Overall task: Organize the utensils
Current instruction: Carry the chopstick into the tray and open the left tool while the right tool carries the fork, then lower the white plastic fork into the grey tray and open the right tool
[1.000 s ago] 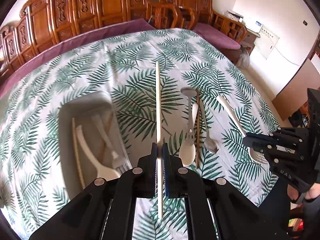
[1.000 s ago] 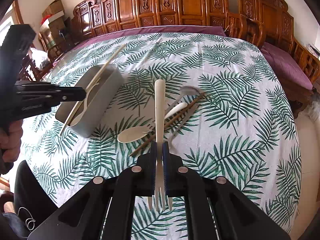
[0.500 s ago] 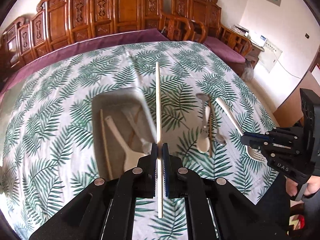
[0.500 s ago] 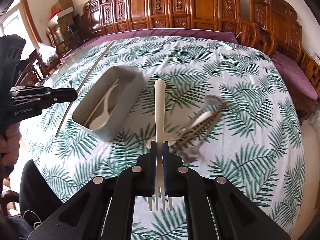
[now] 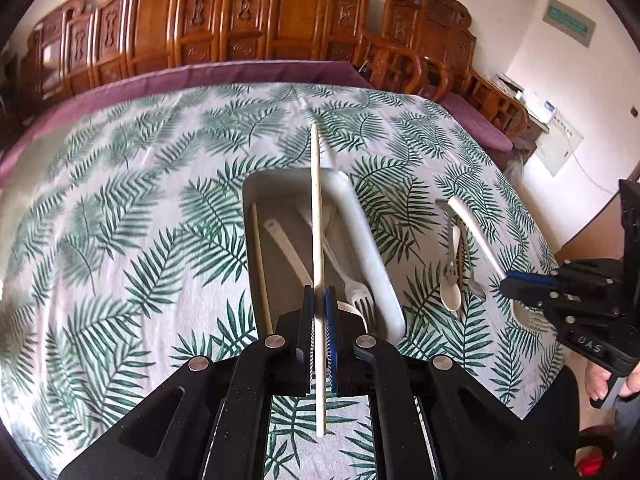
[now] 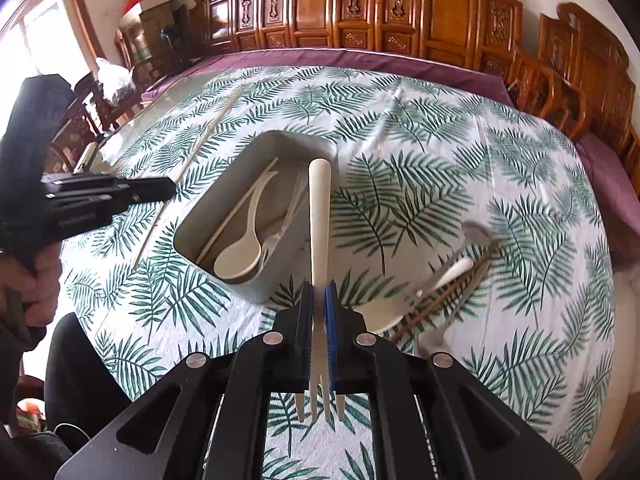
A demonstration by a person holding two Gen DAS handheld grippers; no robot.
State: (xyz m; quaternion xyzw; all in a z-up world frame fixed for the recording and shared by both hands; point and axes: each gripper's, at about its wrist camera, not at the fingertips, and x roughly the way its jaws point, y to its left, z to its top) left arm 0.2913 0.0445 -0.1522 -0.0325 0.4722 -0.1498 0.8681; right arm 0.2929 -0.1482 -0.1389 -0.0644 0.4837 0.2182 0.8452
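Observation:
My left gripper is shut on a pale chopstick that points forward above the grey utensil tray. The tray holds a chopstick, a cream spoon and a fork. My right gripper is shut on a cream fork, handle forward, tines toward me, just right of the tray. In the left wrist view the right gripper is at the right with the fork. In the right wrist view the left gripper is at the left with its chopstick.
A pile of loose utensils, with a cream spoon, a metal spoon and brown chopsticks, lies right of the tray on the leaf-print tablecloth. It also shows in the left wrist view. Carved wooden chairs line the far side.
Both grippers have moved toward the tray with their utensils. The left chopstick is now over the tray. The fork in the right gripper now points along the tray's right side.

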